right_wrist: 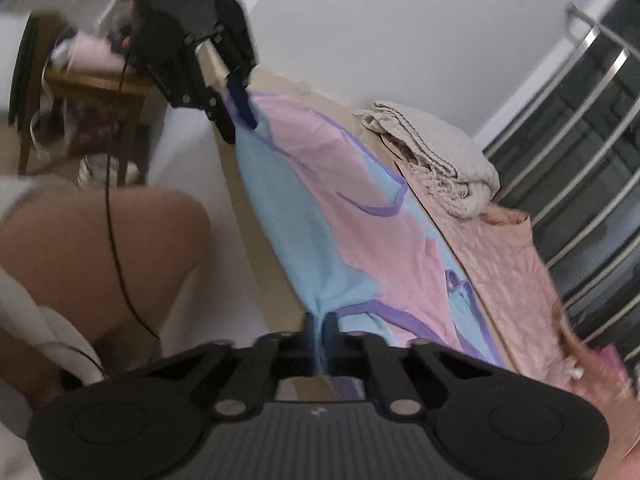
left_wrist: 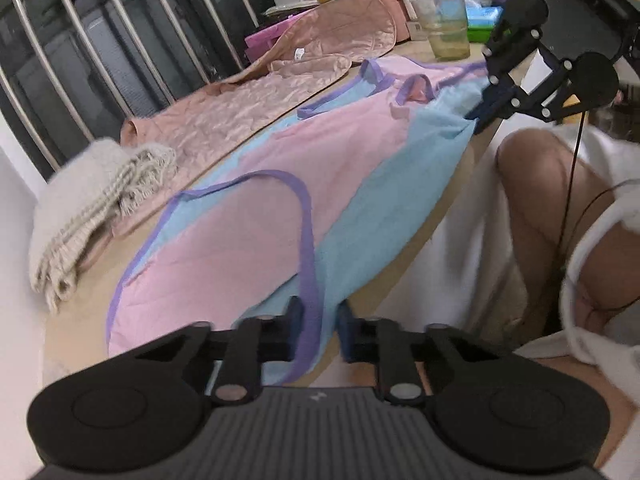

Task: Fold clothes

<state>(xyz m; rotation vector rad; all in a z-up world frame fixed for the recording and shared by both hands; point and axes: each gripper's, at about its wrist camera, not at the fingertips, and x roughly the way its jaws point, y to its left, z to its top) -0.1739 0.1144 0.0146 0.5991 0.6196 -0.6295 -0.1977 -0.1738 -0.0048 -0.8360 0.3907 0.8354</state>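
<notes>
pink-and-blue purple-trimmed cotton garment [left_wrist: 304,168] lay stretched along the tabletop [left_wrist: 80,320]; left gripper [left_wrist: 318,322] and right gripper [right_wrist: 320,334] jaws pinched opposite ends, likely keeping it taut for a fold.

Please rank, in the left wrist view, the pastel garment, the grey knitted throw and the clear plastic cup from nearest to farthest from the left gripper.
1. Pastel garment: its hem is between the left gripper's fingers.
2. Grey knitted throw: left, partway up the table.
3. Clear plastic cup: far end, right of centre.
</notes>
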